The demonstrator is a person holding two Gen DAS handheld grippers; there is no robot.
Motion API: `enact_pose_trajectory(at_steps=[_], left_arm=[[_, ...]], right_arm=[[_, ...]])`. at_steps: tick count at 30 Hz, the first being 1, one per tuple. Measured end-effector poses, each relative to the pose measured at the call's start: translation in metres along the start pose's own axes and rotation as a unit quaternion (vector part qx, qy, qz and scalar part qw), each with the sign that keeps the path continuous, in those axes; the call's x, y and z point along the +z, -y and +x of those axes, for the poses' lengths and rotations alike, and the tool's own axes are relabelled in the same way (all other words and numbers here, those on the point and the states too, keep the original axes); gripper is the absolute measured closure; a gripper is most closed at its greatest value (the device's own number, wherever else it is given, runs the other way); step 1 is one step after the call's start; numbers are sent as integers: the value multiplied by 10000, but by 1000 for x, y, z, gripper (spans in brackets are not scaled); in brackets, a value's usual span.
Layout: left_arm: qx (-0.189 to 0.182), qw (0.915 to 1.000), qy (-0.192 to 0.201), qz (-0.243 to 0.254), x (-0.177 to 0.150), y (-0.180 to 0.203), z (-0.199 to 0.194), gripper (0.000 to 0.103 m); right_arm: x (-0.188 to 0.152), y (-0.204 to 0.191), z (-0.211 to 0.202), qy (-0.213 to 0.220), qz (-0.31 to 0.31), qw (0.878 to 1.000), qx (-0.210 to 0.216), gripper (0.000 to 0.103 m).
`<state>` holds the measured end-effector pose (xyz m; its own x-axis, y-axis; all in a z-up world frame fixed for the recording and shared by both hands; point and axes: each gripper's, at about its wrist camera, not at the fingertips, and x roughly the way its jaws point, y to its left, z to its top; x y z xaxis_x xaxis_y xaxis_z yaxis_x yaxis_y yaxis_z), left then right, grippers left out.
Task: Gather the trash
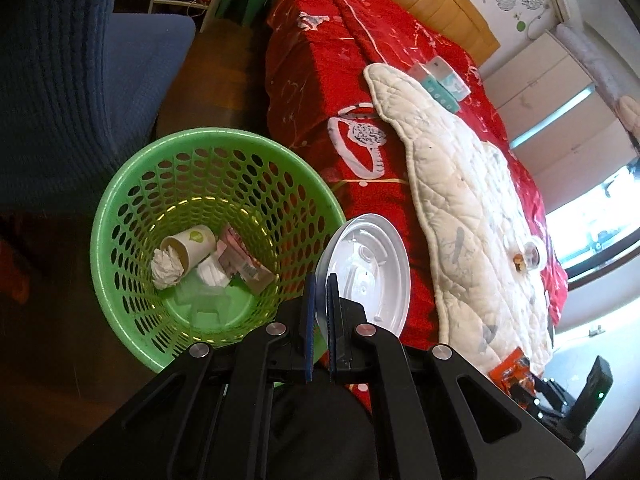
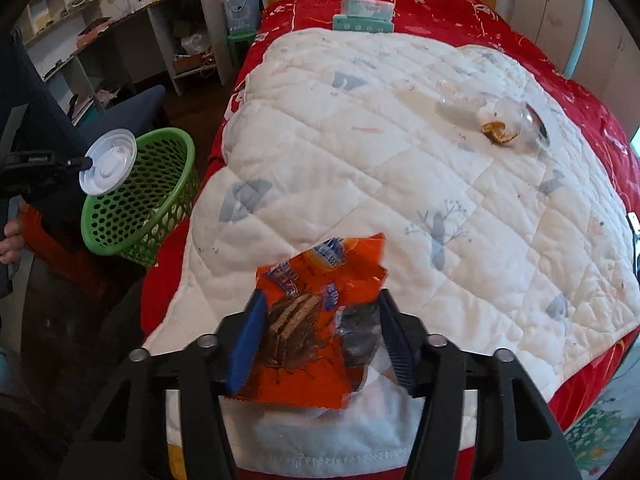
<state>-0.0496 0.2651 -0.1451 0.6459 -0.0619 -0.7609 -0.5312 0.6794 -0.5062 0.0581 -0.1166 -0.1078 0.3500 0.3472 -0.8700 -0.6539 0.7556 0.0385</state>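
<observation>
My left gripper is shut on the rim of a white plastic lid, held on edge beside the green basket. A paper cup, crumpled tissue and a wrapper lie in the basket. In the right wrist view the lid hangs over the basket's rim. My right gripper is shut on an orange snack wrapper at the near edge of the white quilt. A clear cup with orange peel lies on its side on the quilt's far right.
The quilt covers a red bedspread. Tissue packs sit near the wooden headboard. Another clear plastic piece lies by the cup. A blue chair stands left of the basket. Desk shelves line the far wall.
</observation>
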Motion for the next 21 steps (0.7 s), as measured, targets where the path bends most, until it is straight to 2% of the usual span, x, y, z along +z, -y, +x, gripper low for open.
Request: enact_pose_trajectory(at_steps=[2, 8, 15, 17, 18, 19, 21], left_arm=[[40, 10000, 7, -6, -1, -2, -1, 99], [115, 9999, -34, -121, -4, -12, 1, 99], [160, 9997, -42, -195, -4, -18, 2, 99], [147, 9997, -42, -197, -4, -18, 2, 99], [145, 9997, -44, -207, -4, -19, 2, 99], [153, 9997, -48, -201, -4, -19, 2, 99], [158, 9996, -64, -213, -5, -19, 3, 99]], right_arm=[[5, 1, -3, 17, 76, 9999, 130, 63], [15, -6, -7, 148, -3, 9997, 171, 75], [24, -14, -8, 212, -57, 9996, 200, 75], [23, -15, -7, 189, -103, 9997, 130, 65], [22, -15, -6, 190, -100, 9996, 161, 51], [21, -15, -5, 198, -81, 9996, 161, 42], [20, -15, -4, 189, -65, 9997, 157, 38]])
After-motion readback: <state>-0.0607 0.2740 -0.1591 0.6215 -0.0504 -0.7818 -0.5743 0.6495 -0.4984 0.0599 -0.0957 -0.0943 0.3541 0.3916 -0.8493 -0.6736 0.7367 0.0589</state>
